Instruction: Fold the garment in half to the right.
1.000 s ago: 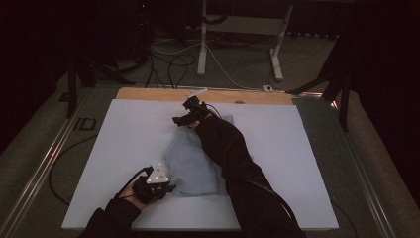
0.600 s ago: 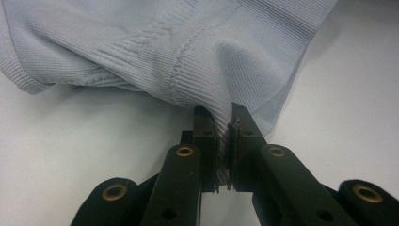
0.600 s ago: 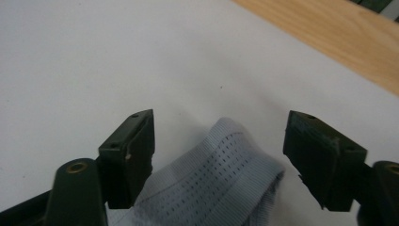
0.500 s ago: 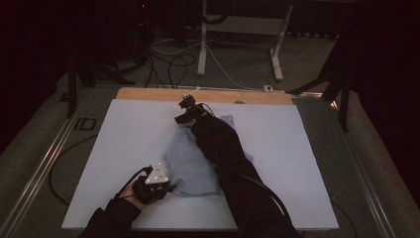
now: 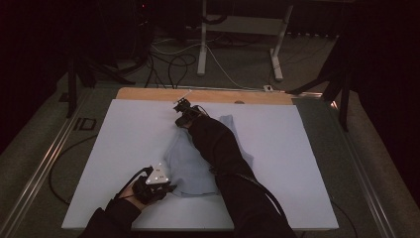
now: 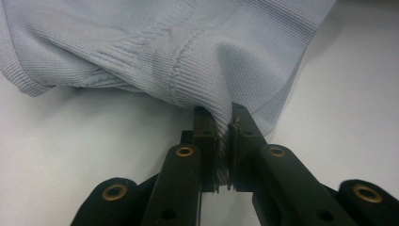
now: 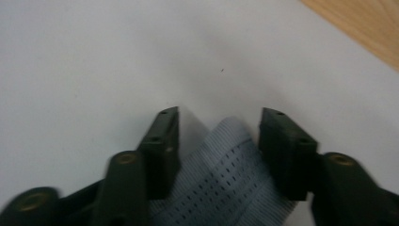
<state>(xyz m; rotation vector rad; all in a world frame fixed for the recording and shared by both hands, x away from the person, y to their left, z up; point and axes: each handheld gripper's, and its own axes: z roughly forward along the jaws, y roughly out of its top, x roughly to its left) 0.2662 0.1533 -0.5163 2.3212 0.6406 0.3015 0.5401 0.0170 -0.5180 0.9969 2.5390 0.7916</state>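
Observation:
A light blue knit garment (image 5: 190, 163) lies crumpled on the white sheet (image 5: 297, 148) in the high view. My left gripper (image 5: 166, 187) sits at its near left edge, shut on a fold of the ribbed cloth (image 6: 188, 56), which is pinched between the pads of that gripper (image 6: 225, 120). My right gripper (image 5: 182, 110) reaches to the garment's far end. Its jaws have just been closing, and in the right gripper view a corner of the cloth (image 7: 226, 160) lies between them. That gripper (image 7: 219, 117) still stands partly open, with the pads not pressing.
A wooden strip (image 5: 148, 94) runs along the table's far edge behind the white sheet. Metal rails (image 5: 44, 163) border the left and right sides. Beyond the table are a stand's white legs (image 5: 202, 49) and cables (image 5: 168, 64) on the floor.
The right gripper has sunk a little onto the garment's far end. The left gripper and its hold on the cloth have not moved.

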